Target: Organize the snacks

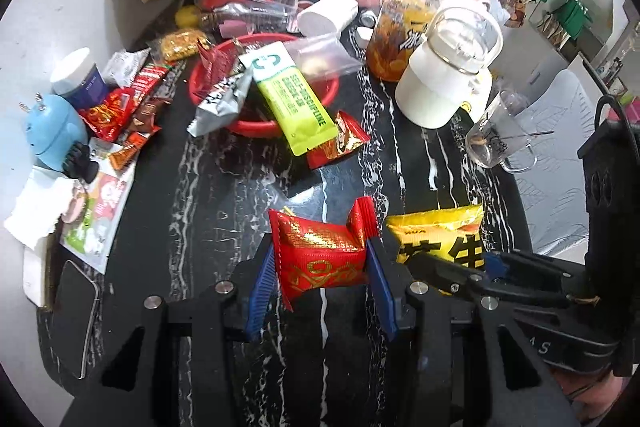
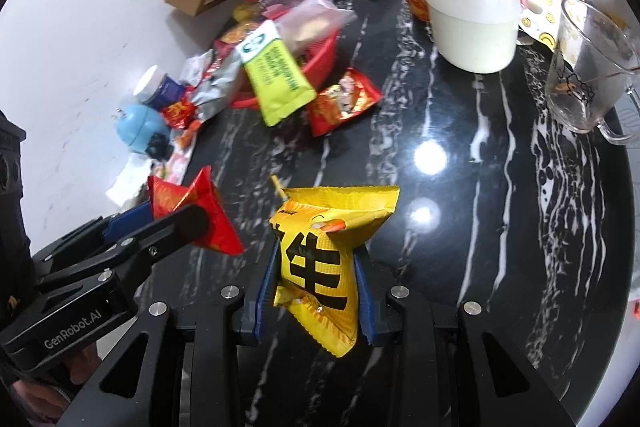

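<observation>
While the left gripper [image 1: 320, 259] pinched a red snack packet [image 1: 322, 253], the right gripper [image 2: 316, 275] clamped a yellow peanut packet [image 2: 320, 259] above the black marble table [image 2: 460, 187].

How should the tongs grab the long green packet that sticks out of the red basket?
Probably by its free lower end, coming from the open table side. The green packet leans over the red basket rim, its bottom edge overhanging toward the table, flat and thin. Close the tongs across its narrow width there; its upper end sits among other snacks.
</observation>
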Available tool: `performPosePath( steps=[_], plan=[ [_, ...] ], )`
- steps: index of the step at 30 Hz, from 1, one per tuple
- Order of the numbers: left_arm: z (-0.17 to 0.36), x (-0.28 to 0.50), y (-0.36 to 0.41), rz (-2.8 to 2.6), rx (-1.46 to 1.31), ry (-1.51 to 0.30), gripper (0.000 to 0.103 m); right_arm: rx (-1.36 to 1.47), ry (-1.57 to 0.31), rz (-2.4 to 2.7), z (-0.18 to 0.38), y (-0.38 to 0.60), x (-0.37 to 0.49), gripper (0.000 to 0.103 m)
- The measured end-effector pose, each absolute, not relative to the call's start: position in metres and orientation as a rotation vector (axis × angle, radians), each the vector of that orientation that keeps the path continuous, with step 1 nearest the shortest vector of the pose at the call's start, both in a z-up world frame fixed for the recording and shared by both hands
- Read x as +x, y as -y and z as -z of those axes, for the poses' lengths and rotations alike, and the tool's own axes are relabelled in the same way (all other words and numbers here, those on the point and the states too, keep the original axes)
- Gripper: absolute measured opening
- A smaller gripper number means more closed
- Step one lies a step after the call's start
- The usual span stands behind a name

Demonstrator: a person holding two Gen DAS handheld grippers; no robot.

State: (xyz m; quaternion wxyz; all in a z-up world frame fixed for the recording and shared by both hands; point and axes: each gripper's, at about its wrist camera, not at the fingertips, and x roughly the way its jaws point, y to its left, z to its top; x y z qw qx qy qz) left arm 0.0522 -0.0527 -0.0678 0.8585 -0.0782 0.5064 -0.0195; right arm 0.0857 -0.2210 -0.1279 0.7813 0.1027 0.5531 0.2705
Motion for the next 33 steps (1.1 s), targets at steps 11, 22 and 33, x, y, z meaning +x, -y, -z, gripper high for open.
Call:
performPosePath(
  steps=[11,22,33],
  plan=[
    [0.040,0.036,0.040,0.047,-0.144,-0.991,0.043,0.244,-1.159,-0.623,0.103,0.205,0.071,0.034],
    [0.012,0.058,0.019,0.041,-0.162,-0.914,0.043,0.237,-1.090,-0.639,0.071,0.187,0.096,0.034],
    [-0.012,0.120,-0.007,0.023,-0.125,-0.837,0.043,0.192,-1.001,-0.636,0.039,0.163,0.157,0.034]
  ],
)
